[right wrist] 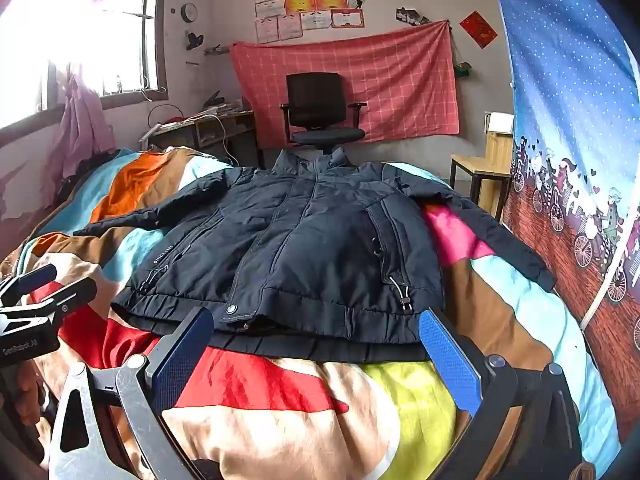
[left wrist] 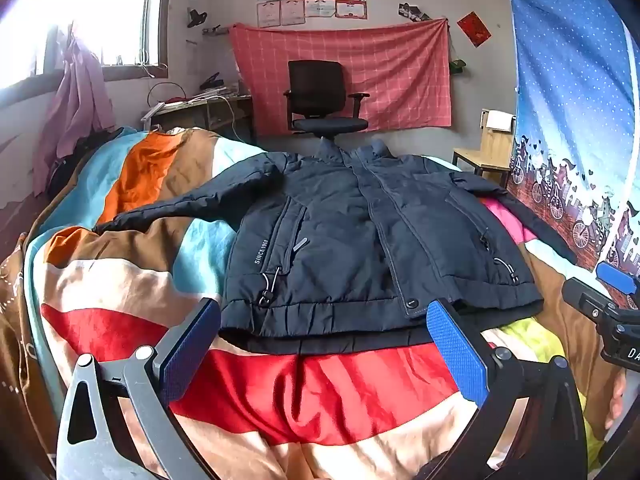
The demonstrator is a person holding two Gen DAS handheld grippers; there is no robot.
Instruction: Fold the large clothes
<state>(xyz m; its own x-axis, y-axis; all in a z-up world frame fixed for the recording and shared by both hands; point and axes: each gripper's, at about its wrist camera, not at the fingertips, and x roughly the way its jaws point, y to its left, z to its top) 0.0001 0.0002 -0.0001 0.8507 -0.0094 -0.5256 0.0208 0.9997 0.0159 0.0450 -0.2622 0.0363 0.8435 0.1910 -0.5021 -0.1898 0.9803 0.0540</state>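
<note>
Navy jacket (left wrist: 360, 240) lay flat, unfolded; your left gripper (left wrist: 324, 344) and right gripper (right wrist: 316, 344) hung wide apart, empty. Next, you needed a sleeve (left wrist: 180, 204) pinched.

The left gripper (left wrist: 323, 344) has two fingers faced with blue, finely dimpled pads (left wrist: 456, 350). The finger at 8 o'clock rides on pale grey metal links, the one at 4 o'clock on black links, each pinned with round silver screws. The right gripper (right wrist: 316, 350) is built alike. Its black body carries white lettering, and bare skin, probably a hand (left wrist: 616, 396), shows at 4 o'clock.
</note>
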